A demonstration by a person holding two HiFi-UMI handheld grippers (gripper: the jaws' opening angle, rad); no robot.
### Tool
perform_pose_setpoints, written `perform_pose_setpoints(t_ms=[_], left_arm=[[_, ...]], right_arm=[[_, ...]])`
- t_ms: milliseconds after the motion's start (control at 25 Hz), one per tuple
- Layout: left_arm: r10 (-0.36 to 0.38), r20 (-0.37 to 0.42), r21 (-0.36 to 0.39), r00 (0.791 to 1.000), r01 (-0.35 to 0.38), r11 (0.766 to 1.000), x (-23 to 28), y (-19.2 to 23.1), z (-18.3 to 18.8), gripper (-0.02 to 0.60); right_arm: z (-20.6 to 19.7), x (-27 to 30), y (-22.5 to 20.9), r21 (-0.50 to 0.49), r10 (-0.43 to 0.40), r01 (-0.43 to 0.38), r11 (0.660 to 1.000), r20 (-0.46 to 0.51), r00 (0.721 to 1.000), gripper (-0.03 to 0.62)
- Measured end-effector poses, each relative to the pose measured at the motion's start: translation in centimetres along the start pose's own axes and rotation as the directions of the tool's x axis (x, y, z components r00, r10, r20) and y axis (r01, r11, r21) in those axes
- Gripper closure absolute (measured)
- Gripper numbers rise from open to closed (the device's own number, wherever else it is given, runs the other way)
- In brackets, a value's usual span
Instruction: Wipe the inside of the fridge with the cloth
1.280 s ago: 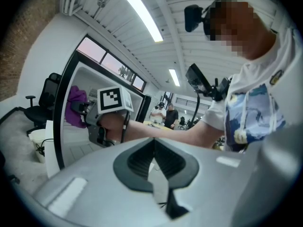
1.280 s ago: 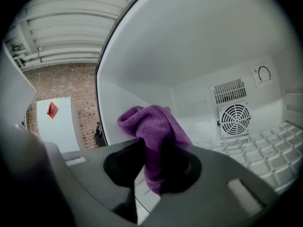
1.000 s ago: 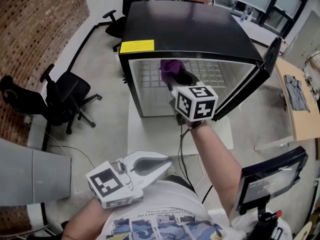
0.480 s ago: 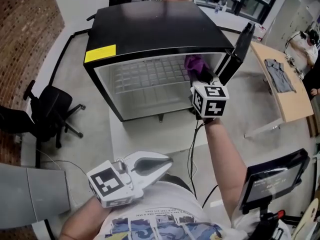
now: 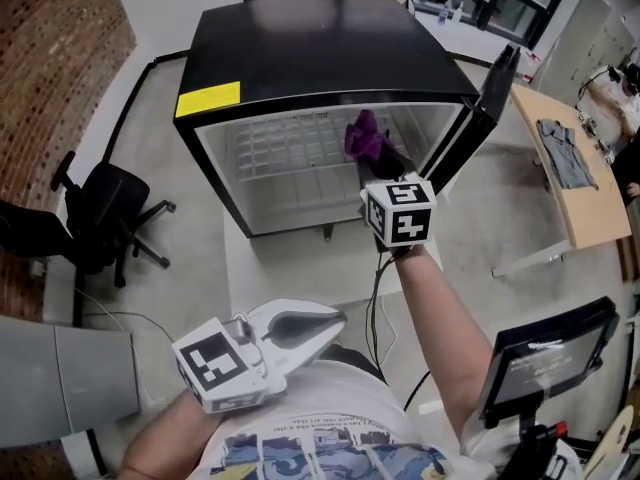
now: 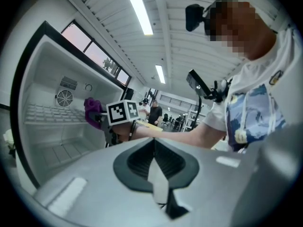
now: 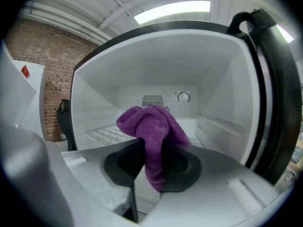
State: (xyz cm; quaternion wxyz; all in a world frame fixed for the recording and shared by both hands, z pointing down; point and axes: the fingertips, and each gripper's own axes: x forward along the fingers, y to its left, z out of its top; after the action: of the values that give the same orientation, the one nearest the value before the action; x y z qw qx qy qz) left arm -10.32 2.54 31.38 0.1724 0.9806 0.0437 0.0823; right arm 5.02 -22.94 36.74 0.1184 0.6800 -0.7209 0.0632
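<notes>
A black mini fridge [image 5: 320, 58] stands open on the floor, its white inside [image 5: 290, 163] and wire shelf [image 5: 280, 143] showing. My right gripper [image 5: 372, 158] is held at the fridge mouth, right of centre, shut on a purple cloth [image 5: 366, 136] that bunches above the jaws [image 7: 154, 136]. In the right gripper view the cloth hangs in front of the white back wall [image 7: 156, 86] without touching it. My left gripper [image 5: 325, 328] hangs low near my body, jaws closed together with nothing between them [image 6: 154, 167]. From the left gripper view the cloth [image 6: 92, 111] shows at the fridge opening.
The fridge door [image 5: 490, 108] stands open at the right. A black office chair [image 5: 95, 213] sits at the left by a brick wall [image 5: 50, 58]. A wooden table [image 5: 565, 158] is at the right, a monitor [image 5: 540, 358] at the lower right. A cable [image 5: 378, 298] trails over the floor.
My right gripper with the cloth has shifted left from the fridge's right side towards the middle of the opening. The left gripper has stayed in place.
</notes>
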Motion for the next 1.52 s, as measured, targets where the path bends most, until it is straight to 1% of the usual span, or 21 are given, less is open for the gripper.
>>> perform_pose_setpoints(t_ms=[80,200,320,480,640,760,840,880,1000,1200,1360,1520], left_arm=[[0.011,0.008,0.003,1.000,-0.012,1.000,-0.5,0.1,-0.2,0.577],[0.039,0.030,0.034,0.999,-0.040,0.999,-1.6,0.8,-0.8,0.577],[0.076,0.033,0.025,0.997,-0.077,0.997,-2.7,1.0,-1.0,0.577],[0.097,0.051,-0.012,0.994,-0.097,0.995,-3.6,0.0,-0.6,0.577],[0.134,0.062,-0.018,0.989,-0.133,0.991,-5.0,-0.1,-1.0,0.577],[0.165,0.070,-0.002,0.984,-0.166,0.986,-6.6,0.2,-1.9,0.577],[0.193,0.066,-0.014,0.979,-0.193,0.981,-7.6,0.5,-2.3,0.577],[0.203,0.063,-0.016,0.977,-0.202,0.979,-8.1,0.6,-2.5,0.577],[0.195,0.076,-0.010,0.978,-0.194,0.981,-9.0,0.4,-2.6,0.577],[0.198,0.071,-0.022,0.978,-0.197,0.980,-10.0,0.2,-2.8,0.577],[0.119,0.086,-0.005,0.989,-0.119,0.993,-9.4,-1.2,-3.2,0.577],[0.066,0.074,0.025,0.995,-0.068,0.997,-8.7,-1.5,-4.0,0.577]], right_arm=[[0.2,0.3,2.3,-0.026,0.038,-0.038,0.999,0.000,0.999,0.514],[0.4,0.8,6.2,-0.051,0.110,-0.110,0.993,-0.001,0.994,0.514],[0.3,1.3,9.6,-0.059,0.169,-0.169,0.984,-0.006,0.986,0.514],[0.3,1.7,13.5,-0.047,0.246,-0.246,0.968,-0.001,0.969,0.514],[0.2,2.4,17.0,-0.030,0.310,-0.309,0.950,0.003,0.951,0.514],[0.0,2.7,19.5,-0.008,0.351,-0.350,0.937,0.006,0.937,0.514],[0.1,2.8,20.8,0.017,0.370,-0.370,0.929,0.011,0.929,0.514],[0.0,2.9,21.1,0.032,0.374,-0.375,0.927,0.013,0.927,0.514],[-0.2,3.0,21.6,0.059,0.376,-0.376,0.925,0.014,0.926,0.514],[0.2,1.4,21.4,0.063,0.351,-0.352,0.934,0.025,0.936,0.514],[-0.4,-1.2,20.4,0.057,0.300,-0.303,0.951,0.045,0.953,0.514],[-2.6,-3.9,18.1,0.077,0.224,-0.226,0.971,0.032,0.974,0.514]])
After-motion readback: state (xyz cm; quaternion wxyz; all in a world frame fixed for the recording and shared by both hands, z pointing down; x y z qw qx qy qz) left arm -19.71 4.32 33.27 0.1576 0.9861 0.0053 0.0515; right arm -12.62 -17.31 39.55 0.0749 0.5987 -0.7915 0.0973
